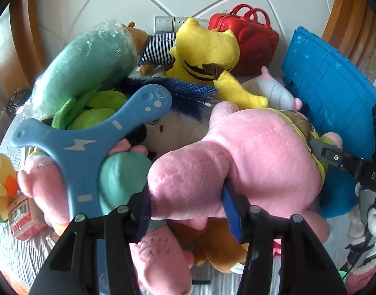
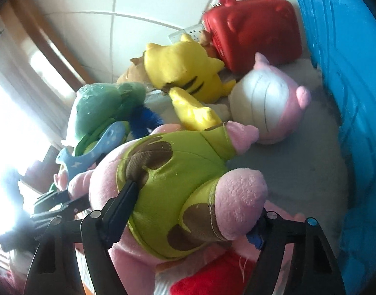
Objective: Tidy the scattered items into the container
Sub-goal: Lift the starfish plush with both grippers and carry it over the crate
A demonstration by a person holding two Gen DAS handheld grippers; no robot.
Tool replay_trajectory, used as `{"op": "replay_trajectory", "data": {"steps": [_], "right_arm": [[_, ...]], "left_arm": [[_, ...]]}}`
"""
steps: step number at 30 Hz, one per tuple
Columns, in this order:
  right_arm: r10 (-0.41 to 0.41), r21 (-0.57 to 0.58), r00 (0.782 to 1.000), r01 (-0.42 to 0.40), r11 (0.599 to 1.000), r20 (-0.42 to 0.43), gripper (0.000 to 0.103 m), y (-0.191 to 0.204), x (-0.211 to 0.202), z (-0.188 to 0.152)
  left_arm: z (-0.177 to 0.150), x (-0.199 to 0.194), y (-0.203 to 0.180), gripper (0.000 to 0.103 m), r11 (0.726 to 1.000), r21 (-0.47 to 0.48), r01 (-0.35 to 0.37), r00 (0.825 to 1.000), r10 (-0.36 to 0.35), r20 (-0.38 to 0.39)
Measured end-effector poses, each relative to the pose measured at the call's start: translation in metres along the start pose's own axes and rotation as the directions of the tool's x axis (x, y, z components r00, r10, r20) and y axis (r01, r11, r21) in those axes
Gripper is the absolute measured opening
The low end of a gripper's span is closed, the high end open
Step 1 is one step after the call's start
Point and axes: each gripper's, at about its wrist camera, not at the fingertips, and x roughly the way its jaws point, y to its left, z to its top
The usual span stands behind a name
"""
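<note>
The pink plush (image 1: 239,157) hung between the two tools, above a heap of other toys, with the blue bin (image 1: 332,83) beyond it and to the right of the left tool (image 1: 188,211). It wore green shorts (image 2: 173,184) with brown patches.

To do the lift well, both tools probably needed to rise together and at the same pace, so the soft body would not sag or twist out of either grip. It was likely best to clear the yellow plush (image 1: 207,49) and the white-and-pink plush (image 1: 273,93) before swinging toward the bin, and to let go only once the toy was over the opening. A squashy limb can slip from a shallow pinch, so a firm squeeze mattered.

The left tool was clenched on the pink plush: its blue pads (image 1: 230,211) pressed into a pink limb from both sides, the jaws partly closed around the compressed stuffing. A blue paddle (image 1: 89,137) lay just to its left, apart from the pads.

The right tool (image 2: 195,211) grasped the same toy at the shorts end, jaws about half spread. Its left finger dug into the brown patch and its right finger pressed against a pink leg (image 2: 242,196).
</note>
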Motion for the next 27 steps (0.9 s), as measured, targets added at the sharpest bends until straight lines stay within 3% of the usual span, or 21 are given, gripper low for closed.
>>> {"op": "replay_trajectory", "data": {"steps": [12,19,27], "right_arm": [[-0.072,-0.039,0.983,0.080,0.996,0.169,0.077,0.051,-0.091,-0.012],[-0.155,0.025,0.961,0.153,0.988,0.227,0.077,0.063,-0.133,-0.044],[-0.187,0.079,0.949,0.172,0.982,0.252,0.077,0.059,-0.174,-0.086]], "left_arm": [[0.000,-0.077,-0.002,0.051,0.990,0.101,0.095,0.984,-0.109,0.140],[-0.015,-0.097,-0.015,0.051,0.967,0.195,0.164,0.972,-0.192,0.134],[-0.046,-0.120,-0.048,0.051,0.951,0.255,0.177,0.969,-0.214,0.126]]}}
